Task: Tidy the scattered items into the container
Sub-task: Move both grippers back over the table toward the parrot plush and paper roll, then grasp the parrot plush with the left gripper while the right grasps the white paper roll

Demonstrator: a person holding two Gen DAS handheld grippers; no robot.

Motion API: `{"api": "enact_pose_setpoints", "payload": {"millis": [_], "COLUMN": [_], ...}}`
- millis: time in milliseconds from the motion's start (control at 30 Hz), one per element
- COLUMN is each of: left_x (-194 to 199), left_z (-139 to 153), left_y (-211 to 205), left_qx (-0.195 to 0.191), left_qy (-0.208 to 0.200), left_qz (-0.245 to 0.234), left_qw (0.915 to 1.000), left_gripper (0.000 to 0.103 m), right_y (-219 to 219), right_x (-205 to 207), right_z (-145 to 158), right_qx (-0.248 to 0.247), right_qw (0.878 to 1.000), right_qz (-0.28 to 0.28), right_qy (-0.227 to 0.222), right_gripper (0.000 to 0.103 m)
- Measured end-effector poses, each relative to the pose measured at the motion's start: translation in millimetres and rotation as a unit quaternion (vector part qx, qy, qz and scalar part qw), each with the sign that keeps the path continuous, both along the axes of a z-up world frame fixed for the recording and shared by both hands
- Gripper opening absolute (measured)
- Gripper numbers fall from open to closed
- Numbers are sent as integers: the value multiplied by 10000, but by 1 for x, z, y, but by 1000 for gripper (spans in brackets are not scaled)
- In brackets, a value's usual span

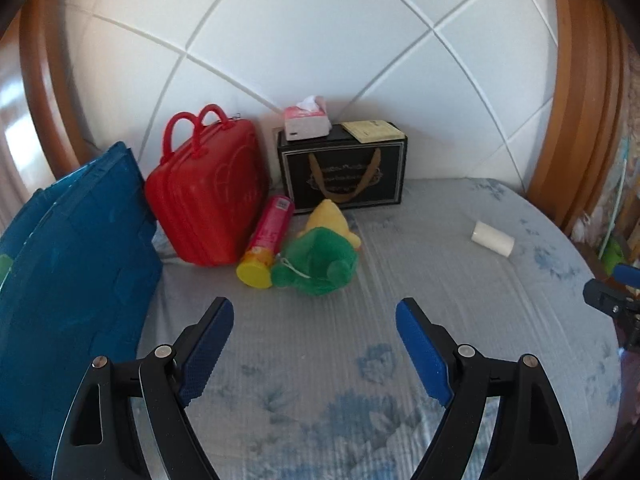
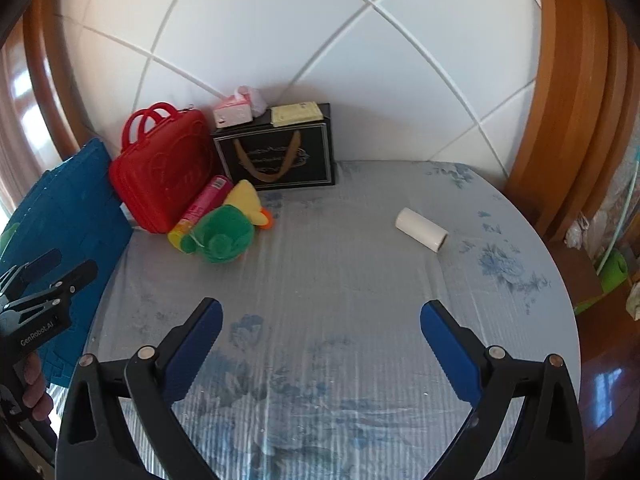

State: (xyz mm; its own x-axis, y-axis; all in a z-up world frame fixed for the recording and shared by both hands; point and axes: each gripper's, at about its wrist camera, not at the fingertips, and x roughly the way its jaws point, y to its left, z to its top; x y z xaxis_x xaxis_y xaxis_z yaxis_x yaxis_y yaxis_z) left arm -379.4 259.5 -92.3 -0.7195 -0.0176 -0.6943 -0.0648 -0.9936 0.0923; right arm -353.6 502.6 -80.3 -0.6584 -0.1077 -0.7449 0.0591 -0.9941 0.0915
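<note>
The left gripper (image 1: 315,316) is nearest the camera. Its fingers (image 1: 210,344) stand wide apart with nothing between them, above bare bed sheet (image 1: 460,320). The right gripper (image 2: 321,316) is the same: fingers (image 2: 194,354) spread, nothing held.

Location of items:
- The blue crate (image 1: 76,280) stands on the bed's left side. It is probably the container, although no opening is visible in either view.
- The red case (image 1: 206,196) leans just beside the crate.
- The pink tube (image 1: 268,240) with a yellow cap lies against the case and touches the green and yellow plush toy (image 1: 320,248).
- The white roll (image 1: 493,238) lies alone on its side, well apart from the other items.
- The black gift box (image 1: 342,172) stands against the white headboard (image 1: 320,40), with a tissue pack (image 1: 306,122) and a yellow booklet (image 1: 378,131) on top.

Risks:
- The roll and the tube can both roll. A glancing finger contact on the soft sheet may push the roll toward the bed's right edge and over it.
- The tube, toy and case are crowded. Closing on the tube may also catch plush fabric or tip the case.
- Contact with the gift box may dislodge the tissue pack.

Clearance:
- The centre of the bed is open and gives both grippers room to approach.
- The left side is confined by the crate and the rear by the headboard.
- The right edge drops to the floor.
</note>
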Motion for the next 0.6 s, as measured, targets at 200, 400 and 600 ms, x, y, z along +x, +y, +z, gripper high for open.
{"api": "enact_pose_setpoints", "payload": {"millis": [200, 400, 600], "left_x": [-67, -136, -209], "left_z": [-23, -57, -96], "left_y": [11, 16, 20], "left_qx": [-77, -68, -62], "left_qy": [-360, -748, -1209], "left_qz": [-26, -133, -181], "left_qw": [9993, 9971, 9925], "left_gripper": [84, 84, 84], "right_y": [49, 76, 83], "right_x": [-29, -83, -152], "right_z": [-18, -49, -88], "right_qx": [143, 358, 744], "right_qw": [9986, 9961, 9934], "right_qz": [-419, -558, -181], "right_qy": [-286, -577, -850], "right_gripper": [101, 101, 101]}}
